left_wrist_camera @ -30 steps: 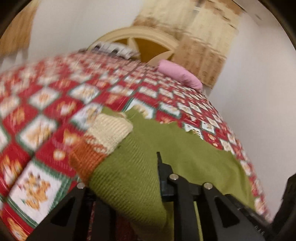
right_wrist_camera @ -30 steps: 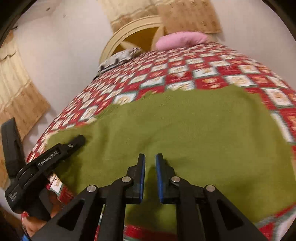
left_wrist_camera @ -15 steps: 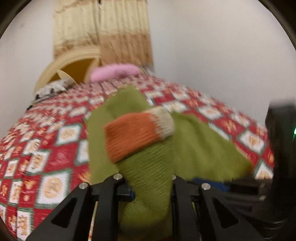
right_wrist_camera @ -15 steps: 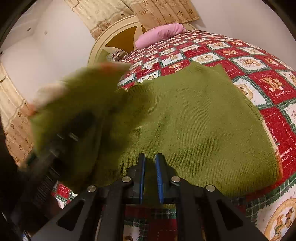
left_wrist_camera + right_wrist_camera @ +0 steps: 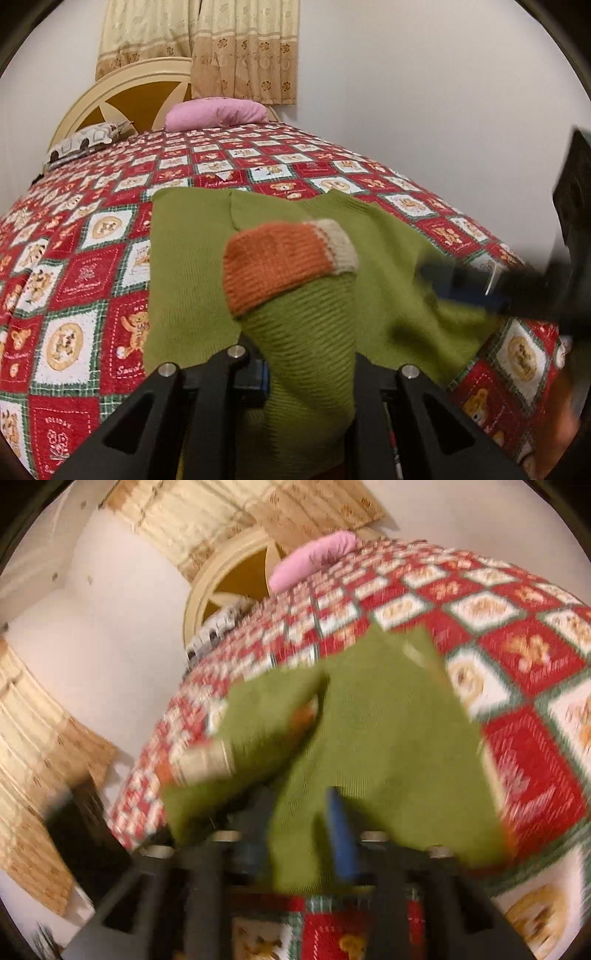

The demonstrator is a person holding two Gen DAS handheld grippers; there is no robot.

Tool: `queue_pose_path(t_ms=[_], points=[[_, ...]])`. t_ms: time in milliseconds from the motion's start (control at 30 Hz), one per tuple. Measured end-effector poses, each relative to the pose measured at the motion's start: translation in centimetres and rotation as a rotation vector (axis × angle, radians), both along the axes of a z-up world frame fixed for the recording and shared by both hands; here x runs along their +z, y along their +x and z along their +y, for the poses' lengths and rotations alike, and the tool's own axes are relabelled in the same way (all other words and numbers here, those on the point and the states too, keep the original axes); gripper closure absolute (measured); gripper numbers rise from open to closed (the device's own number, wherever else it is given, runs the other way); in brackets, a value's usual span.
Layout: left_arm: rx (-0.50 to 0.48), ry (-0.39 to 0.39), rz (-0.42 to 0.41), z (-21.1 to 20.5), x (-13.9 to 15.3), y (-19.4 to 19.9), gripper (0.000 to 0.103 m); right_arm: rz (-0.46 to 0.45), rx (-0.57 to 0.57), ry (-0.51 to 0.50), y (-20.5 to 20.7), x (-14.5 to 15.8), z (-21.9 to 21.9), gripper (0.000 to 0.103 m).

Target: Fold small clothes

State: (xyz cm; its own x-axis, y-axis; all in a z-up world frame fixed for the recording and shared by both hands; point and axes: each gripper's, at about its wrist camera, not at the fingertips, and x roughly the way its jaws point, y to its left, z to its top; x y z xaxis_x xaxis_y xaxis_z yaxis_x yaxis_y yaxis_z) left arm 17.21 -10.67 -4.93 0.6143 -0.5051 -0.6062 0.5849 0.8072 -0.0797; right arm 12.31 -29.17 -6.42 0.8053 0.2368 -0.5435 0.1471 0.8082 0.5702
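A green knit sweater [image 5: 192, 266] lies flat on the red patchwork quilt [image 5: 74, 277]. My left gripper [image 5: 310, 376] is shut on its sleeve, which drapes up over the body and ends in an orange and cream cuff [image 5: 284, 266]. In the left wrist view my right gripper [image 5: 480, 291] shows as a dark blur at the sweater's right edge. In the blurred right wrist view the right gripper [image 5: 295, 830] has its jaws opening, the sweater's near hem [image 5: 295, 849] still lying loose between them. The folded sleeve [image 5: 258, 720] lies to its left.
A pink pillow [image 5: 218, 112] and a patterned pillow [image 5: 85, 142] lie at the far end by the cream headboard [image 5: 122, 92]. Curtains [image 5: 236, 48] hang behind it. A white wall runs along the bed's right side. The quilt's near edge is just below the sweater.
My left gripper carried the sleeve from the left side across onto the sweater's body. My right gripper's jaws, shut on the hem before, have now parted.
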Motion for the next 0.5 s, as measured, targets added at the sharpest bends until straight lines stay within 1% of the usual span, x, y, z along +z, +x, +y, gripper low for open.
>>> queue_pose_path(t_ms=[33,100,133,167,233,333,400,500], points=[[0.000,-0.009,0.004,0.1,0.0,0.0,0.088,-0.012,-0.005,0.006,0.5,0.6,-0.5,0.040],[0.002,-0.023,0.007,0.3,0.1,0.0,0.088,-0.034,0.007,0.018,2.4,1.9,-1.3,0.040],[0.003,-0.031,0.007,0.3,0.1,0.0,0.088,-0.039,0.039,0.035,3.9,2.3,-1.6,0.040],[0.004,-0.039,0.007,0.4,0.2,-0.1,0.088,-0.018,0.080,0.055,5.8,2.3,-1.6,0.040],[0.007,-0.063,0.010,0.9,0.2,0.0,0.088,0.046,0.107,0.071,8.7,1.4,-1.4,0.040],[0.018,-0.129,0.023,2.1,0.4,0.2,0.088,0.117,0.153,0.117,11.7,-0.5,-0.5,0.040],[0.024,-0.160,0.031,2.6,0.5,0.3,0.088,0.147,0.169,0.129,12.9,-1.5,-0.1,0.040],[0.020,-0.159,0.034,2.4,0.4,0.4,0.088,0.158,0.179,0.160,14.4,-2.3,0.5,0.041]])
